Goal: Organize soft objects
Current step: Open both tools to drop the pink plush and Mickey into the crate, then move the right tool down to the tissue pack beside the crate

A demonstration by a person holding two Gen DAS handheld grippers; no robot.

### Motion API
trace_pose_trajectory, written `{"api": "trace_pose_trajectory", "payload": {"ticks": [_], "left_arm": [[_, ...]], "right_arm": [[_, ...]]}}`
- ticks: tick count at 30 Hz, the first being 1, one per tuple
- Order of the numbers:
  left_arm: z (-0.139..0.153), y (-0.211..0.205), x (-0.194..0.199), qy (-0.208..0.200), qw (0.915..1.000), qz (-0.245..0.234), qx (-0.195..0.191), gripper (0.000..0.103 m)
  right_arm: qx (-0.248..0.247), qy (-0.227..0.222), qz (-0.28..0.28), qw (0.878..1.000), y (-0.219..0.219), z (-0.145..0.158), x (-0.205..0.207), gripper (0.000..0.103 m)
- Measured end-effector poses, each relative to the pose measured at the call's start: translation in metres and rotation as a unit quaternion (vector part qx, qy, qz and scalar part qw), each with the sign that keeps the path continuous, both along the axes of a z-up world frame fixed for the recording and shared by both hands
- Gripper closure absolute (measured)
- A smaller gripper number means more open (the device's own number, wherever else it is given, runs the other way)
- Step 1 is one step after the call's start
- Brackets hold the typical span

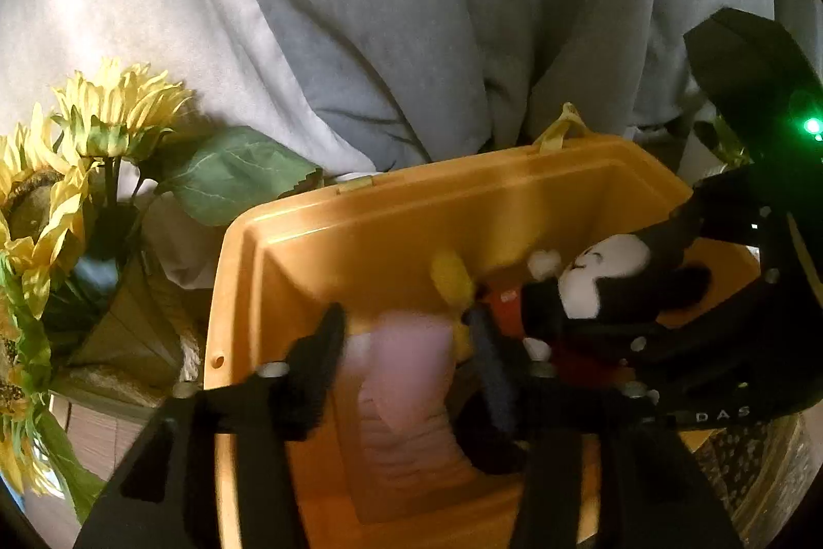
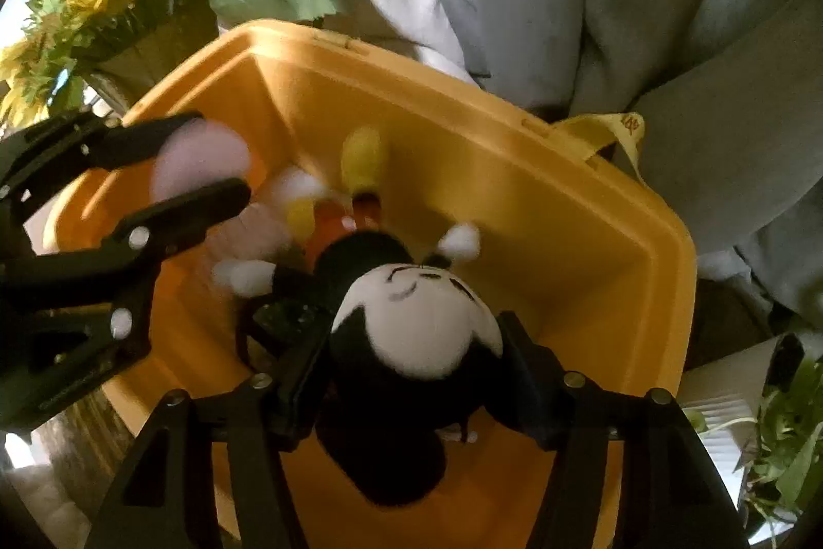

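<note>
Right wrist: yellow bin (image 2: 566,250), right tongs (image 2: 414,335) tight on mouse (image 2: 427,291), left tongs (image 2: 218,155) open.

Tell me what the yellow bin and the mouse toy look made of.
Yellow bin: looks like moulded plastic, smooth with a slight sheen, with a stepped rim and rounded corners. Mouse toy: plush fabric, matte and fuzzy, with stitched face lines; the filling cannot be seen.

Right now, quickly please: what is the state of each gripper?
Left gripper: open, pink soft toy between its fingers.
Right gripper: closed on the mouse plush.
</note>
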State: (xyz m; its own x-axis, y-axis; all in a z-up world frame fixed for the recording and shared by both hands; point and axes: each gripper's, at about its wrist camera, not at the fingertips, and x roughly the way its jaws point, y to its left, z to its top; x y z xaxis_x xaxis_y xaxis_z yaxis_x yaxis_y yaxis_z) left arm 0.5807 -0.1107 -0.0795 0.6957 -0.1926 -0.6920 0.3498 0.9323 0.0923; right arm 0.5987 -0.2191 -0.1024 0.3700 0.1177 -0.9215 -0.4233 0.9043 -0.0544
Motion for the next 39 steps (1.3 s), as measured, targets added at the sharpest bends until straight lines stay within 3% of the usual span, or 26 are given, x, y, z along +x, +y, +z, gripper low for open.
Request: {"api": "trace_pose_trajectory", "payload": {"ticks": [2, 8, 12, 17, 23, 33, 39], "left_arm": [[0.001, -0.001, -0.002, -0.006, 1.0000, -0.001, 0.004, 0.041], [0.008, -0.002, -0.010, -0.015, 0.9998, 0.002, 0.011, 0.025], [0.021, 0.002, -0.022, -0.034, 0.9993, 0.008, 0.012, 0.017], [0.040, 0.007, -0.038, -0.065, 0.9976, 0.016, 0.020, 0.015], [0.069, 0.018, -0.064, -0.103, 0.9940, 0.038, 0.001, 0.010], [0.090, 0.041, -0.102, -0.145, 0.9859, 0.082, -0.017, 0.007], [0.088, 0.060, -0.123, -0.147, 0.9832, 0.101, -0.039, 0.005]], "right_arm": [[-0.006, 0.005, 0.000, 1.000, -0.001, -0.003, 0.000, 0.037], [-0.025, -0.005, 0.011, 1.000, 0.003, 0.003, 0.001, 0.036], [-0.031, -0.026, 0.006, 0.999, 0.002, 0.018, -0.007, 0.036], [-0.034, -0.065, -0.014, 0.997, 0.001, 0.046, -0.028, 0.036], [-0.025, -0.117, -0.052, 0.991, -0.003, 0.080, -0.054, 0.036], [0.012, -0.236, -0.136, 0.962, -0.002, 0.119, -0.106, 0.036], [0.056, -0.257, -0.169, 0.950, 0.004, 0.120, -0.133, 0.036]]}}
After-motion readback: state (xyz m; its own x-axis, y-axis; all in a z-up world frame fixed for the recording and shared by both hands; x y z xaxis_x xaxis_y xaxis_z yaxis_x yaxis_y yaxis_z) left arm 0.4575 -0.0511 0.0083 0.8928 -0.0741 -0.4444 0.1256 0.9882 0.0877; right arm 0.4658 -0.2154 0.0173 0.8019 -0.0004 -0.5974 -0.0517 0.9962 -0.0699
